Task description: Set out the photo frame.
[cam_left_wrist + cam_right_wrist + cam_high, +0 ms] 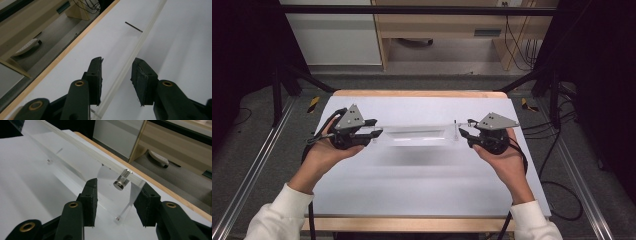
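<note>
A long clear acrylic piece point(417, 135) hangs level above the white table point(422, 195) and casts a soft shadow on it. My left gripper point(379, 132) grips its left end and my right gripper point(460, 131) its right end. In the left gripper view the piece's frosted edge point(140, 42) runs away between the jaws of the left gripper point(117, 67), nearer the left pad; its clear faces are hard to make out. In the right gripper view a clear panel point(82, 147) with a round metal standoff point(121, 181) sits between the jaws of the right gripper point(119, 185).
The table's far side has a wooden edge point(417, 93). Beyond it lie grey floor and a wooden cabinet point(447, 30). Metal rails point(257, 165) run along both sides, and black cables point(557, 200) lie on the floor at the right.
</note>
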The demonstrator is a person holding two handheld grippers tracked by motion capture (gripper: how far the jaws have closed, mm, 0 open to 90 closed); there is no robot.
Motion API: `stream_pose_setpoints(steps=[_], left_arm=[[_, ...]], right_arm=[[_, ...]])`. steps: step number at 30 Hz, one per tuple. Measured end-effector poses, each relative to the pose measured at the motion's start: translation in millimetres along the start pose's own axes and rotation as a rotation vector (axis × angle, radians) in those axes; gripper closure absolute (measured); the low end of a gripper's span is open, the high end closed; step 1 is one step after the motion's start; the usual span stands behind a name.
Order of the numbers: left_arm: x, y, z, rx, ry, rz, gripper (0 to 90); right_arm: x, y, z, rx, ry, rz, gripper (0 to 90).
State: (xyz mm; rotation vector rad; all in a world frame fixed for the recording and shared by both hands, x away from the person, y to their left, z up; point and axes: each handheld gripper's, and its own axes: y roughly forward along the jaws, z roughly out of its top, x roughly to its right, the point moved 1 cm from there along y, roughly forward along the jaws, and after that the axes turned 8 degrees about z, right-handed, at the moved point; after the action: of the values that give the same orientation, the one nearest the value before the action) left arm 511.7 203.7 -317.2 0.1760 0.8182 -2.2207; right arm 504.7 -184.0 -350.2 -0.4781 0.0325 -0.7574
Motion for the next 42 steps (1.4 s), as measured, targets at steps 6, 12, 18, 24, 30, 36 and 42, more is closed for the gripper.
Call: stream_pose_setpoints(steps=[6, 12, 18, 24, 30, 36, 42], left_arm=[[-9.6, 4.9, 5.1, 0.0, 0.008, 0.0, 60.5], [-14.0, 6.1, 7.2, -0.004, 0.003, 0.014, 59.0], [-23.8, 5.9, 8.5, -0.005, 0.014, 0.026, 55.8], [-32.3, 10.8, 9.9, 0.022, 0.001, 0.024, 52.5], [-41.8, 11.4, 11.4, 0.11, -0.132, 0.05, 33.2], [-43.1, -9.4, 8.5, 0.182, -0.264, 0.118, 18.6], [-33.8, -26.1, -18.6, 0.147, -0.343, 0.148, 14.2]], right_arm=[[14.9, 11.0, 3.8, 0.047, -0.003, 0.049, 52.5], [16.7, 11.6, 7.1, 0.033, -0.005, 0.043, 55.3], [12.0, 7.6, 12.1, 0.029, 0.008, 0.051, 58.0], [10.1, 6.4, 15.3, 0.019, 0.016, 0.045, 59.9], [19.2, 12.6, 19.2, 0.029, 0.037, 0.04, 59.6], [26.7, 19.4, 23.1, 0.038, 0.068, 0.034, 58.0], [36.7, 29.1, 27.9, 0.046, 0.101, 0.025, 55.7]])
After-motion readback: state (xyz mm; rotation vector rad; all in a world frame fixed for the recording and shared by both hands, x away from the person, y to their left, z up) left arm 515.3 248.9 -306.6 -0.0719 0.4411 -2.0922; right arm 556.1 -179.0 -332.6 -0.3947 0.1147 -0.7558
